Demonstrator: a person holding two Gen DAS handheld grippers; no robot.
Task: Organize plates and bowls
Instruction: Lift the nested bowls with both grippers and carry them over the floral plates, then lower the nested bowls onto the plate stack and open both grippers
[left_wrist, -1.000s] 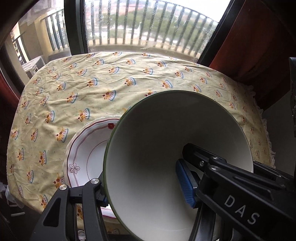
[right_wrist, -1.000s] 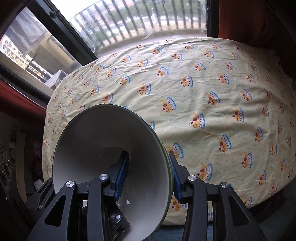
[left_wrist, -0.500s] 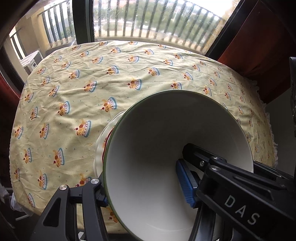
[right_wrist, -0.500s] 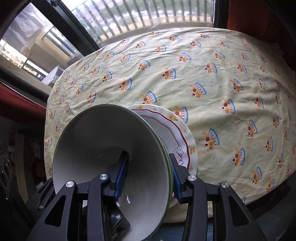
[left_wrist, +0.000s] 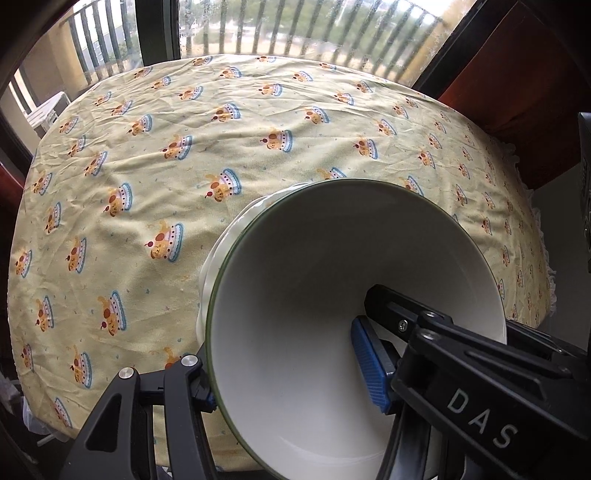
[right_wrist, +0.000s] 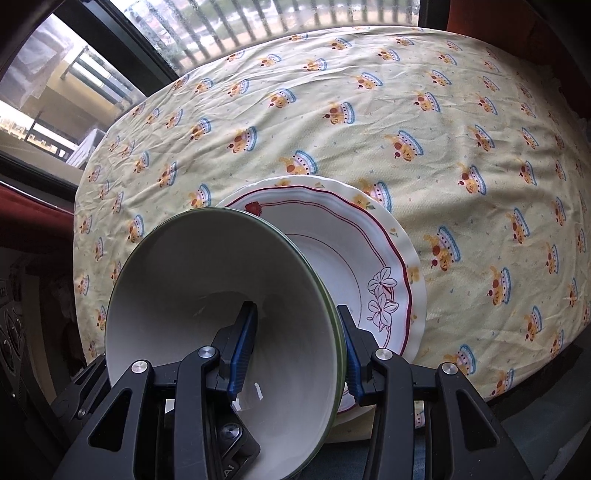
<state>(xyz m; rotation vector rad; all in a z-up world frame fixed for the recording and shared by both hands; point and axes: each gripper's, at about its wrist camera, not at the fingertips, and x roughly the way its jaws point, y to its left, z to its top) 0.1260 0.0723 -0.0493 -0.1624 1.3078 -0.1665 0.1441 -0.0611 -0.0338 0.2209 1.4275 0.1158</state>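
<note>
A white bowl with a green rim (left_wrist: 314, 295) (right_wrist: 221, 295) is held tilted over the table's near edge. My left gripper (left_wrist: 288, 380) is shut on its wall, with one finger outside on the left and a blue pad (left_wrist: 369, 365) inside. My right gripper (right_wrist: 295, 354) is shut on the opposite wall, left pad inside and right pad outside. Right behind the bowl lies a white scalloped plate with a red line and a drawn flower (right_wrist: 369, 266), resting on a cream plate (right_wrist: 413, 258). The left wrist view shows only a pale plate edge (left_wrist: 221, 251). Whether bowl and plates touch is hidden.
A yellow tablecloth with a cake pattern (left_wrist: 221, 129) (right_wrist: 461, 129) covers the table up to a window with railings (left_wrist: 295, 22). Dark red wood (left_wrist: 517, 74) stands at the far right. A black body marked DAS (left_wrist: 480, 406) fills the lower right of the left wrist view.
Both hands have carried the bowl forward and down over the table. The plates came into the right wrist view beside the bowl and slid almost wholly behind it in the left wrist view.
</note>
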